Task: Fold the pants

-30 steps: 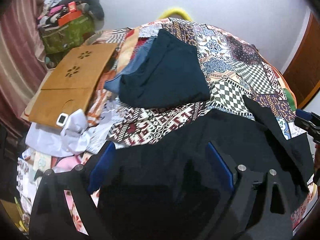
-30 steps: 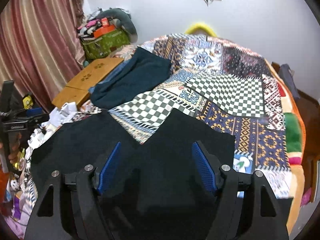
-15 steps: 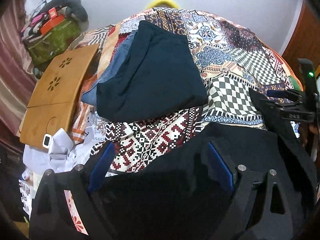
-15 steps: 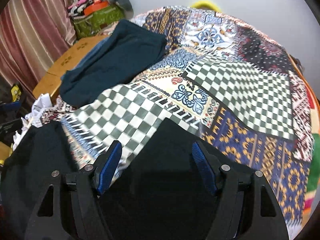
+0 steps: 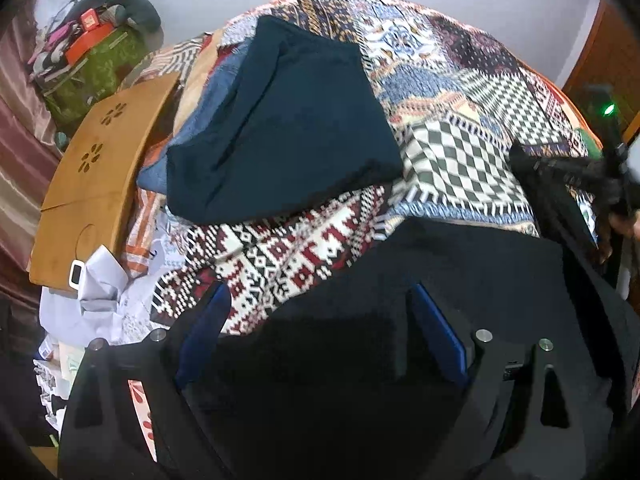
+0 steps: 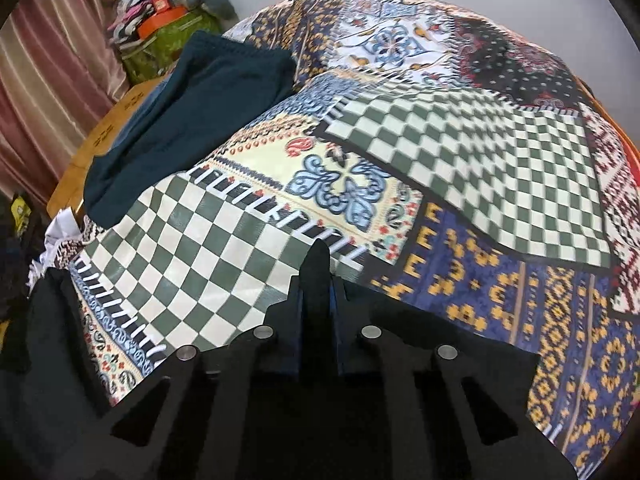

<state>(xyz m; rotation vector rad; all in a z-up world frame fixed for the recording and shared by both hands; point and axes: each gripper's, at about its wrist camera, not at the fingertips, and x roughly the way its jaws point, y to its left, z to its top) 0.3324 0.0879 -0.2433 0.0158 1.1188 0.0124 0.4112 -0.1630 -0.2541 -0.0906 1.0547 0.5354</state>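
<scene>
On the bed's patchwork cover (image 6: 460,152) the black pants (image 5: 460,264) lie unfolded, the right tool (image 6: 320,276) pinched together on a peak of their cloth and the left tool (image 5: 316,312) spread wide over them, so folding has barely begun.

Bare quilt (image 6: 460,152) beyond folded clothes (image 5: 280,120)

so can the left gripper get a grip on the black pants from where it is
Probably yes. The left gripper has its jaws wide apart right over the black pants, with the fabric lying between its fingers and nothing covering it. Whether the pads already touch the cloth is unclear.
</scene>
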